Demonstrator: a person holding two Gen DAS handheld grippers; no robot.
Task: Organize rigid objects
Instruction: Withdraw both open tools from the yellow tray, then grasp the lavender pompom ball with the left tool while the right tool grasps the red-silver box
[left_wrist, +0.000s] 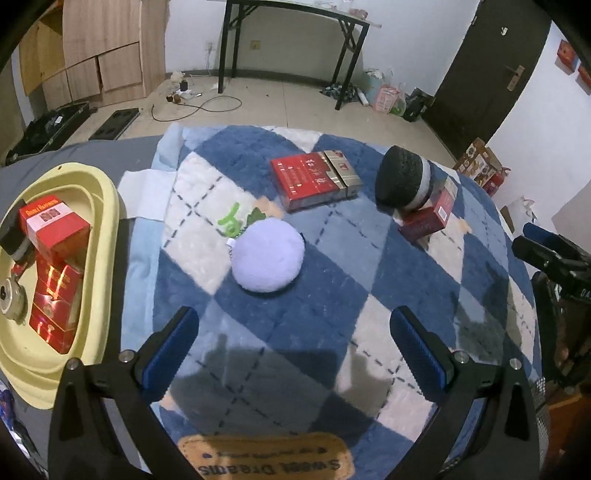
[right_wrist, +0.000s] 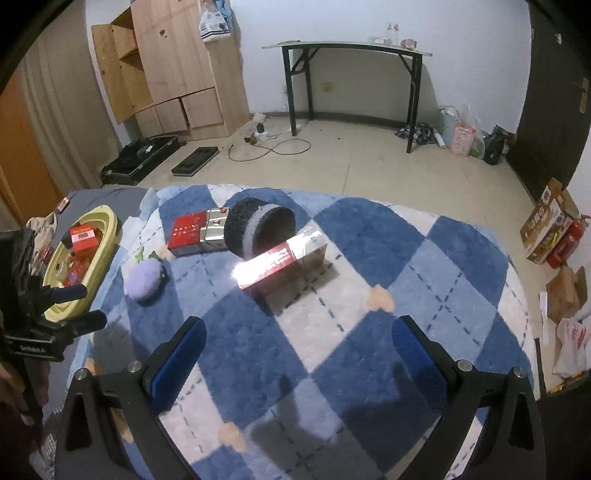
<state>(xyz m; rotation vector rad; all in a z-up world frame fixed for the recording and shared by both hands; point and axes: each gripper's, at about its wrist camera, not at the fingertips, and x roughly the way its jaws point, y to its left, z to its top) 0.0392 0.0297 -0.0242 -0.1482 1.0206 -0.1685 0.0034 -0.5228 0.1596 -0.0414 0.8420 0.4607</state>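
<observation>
On a blue and white checked blanket (left_wrist: 258, 332) lie a red and silver carton (left_wrist: 314, 179), a second red carton (left_wrist: 428, 218) with a black and grey plush cookie (left_wrist: 402, 179) leaning on it, and a round lilac plush (left_wrist: 267, 254). A pale yellow tub (left_wrist: 107, 229) at the left holds several red boxes (left_wrist: 53, 225). My left gripper (left_wrist: 295, 339) is open and empty, just short of the lilac plush. My right gripper (right_wrist: 301, 350) is open wide and empty, short of the nearer red carton (right_wrist: 280, 267). The right wrist view also shows the cookie (right_wrist: 255, 225) and the tub (right_wrist: 107, 240).
A metal can (left_wrist: 11, 299) lies in the tub beside the boxes. White paper (left_wrist: 144, 192) sits at the blanket's left edge. Beyond the bed are a floor with cables (right_wrist: 273, 147), a black folding table (right_wrist: 351, 74), wooden cabinets (right_wrist: 166, 70) and cardboard boxes (right_wrist: 546, 221) at the right.
</observation>
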